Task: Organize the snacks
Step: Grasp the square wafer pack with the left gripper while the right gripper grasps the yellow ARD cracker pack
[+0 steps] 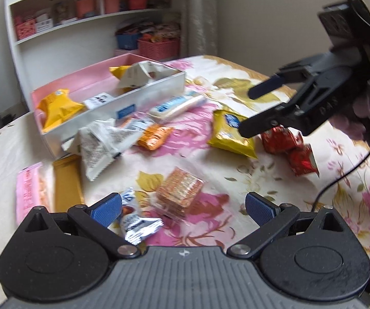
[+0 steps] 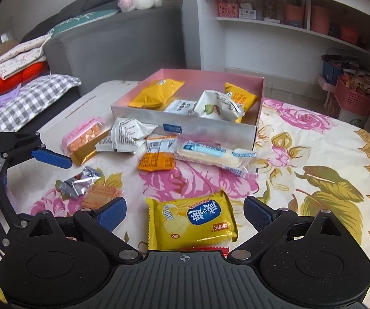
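Two tools are in view, both with fingers spread wide and holding nothing. The left tool (image 1: 183,206) hovers over a clear pack of square crackers (image 1: 179,191) and a silver wrapper (image 1: 136,225), the latter partly hidden behind its left finger. The right tool (image 2: 185,212) hangs above a yellow biscuit packet (image 2: 191,220), which lies flat near the tabletop's front edge, its long axis running roughly side to side in the right wrist view.

One pink-lined box (image 2: 210,128) sits toward the far side of the flowered tabletop (image 2: 313,159). Inside it are four packets: two yellow-orange, two white.

Outside the box, just beside its front wall, lie a white crumpled bag (image 2: 127,135), a small orange sachet (image 2: 156,161) and a long white bar in clear wrap (image 2: 213,154), its long axis roughly parallel to that wall. A pink pack (image 2: 83,135) and a gold bar (image 2: 88,150) lie together toward the left edge. Two red wrapped sweets (image 1: 292,148) lie beside the yellow packet, partly hidden by the right tool; the right wrist view shows only a red sliver. The left wrist view is blurred, so labels there are unreadable.
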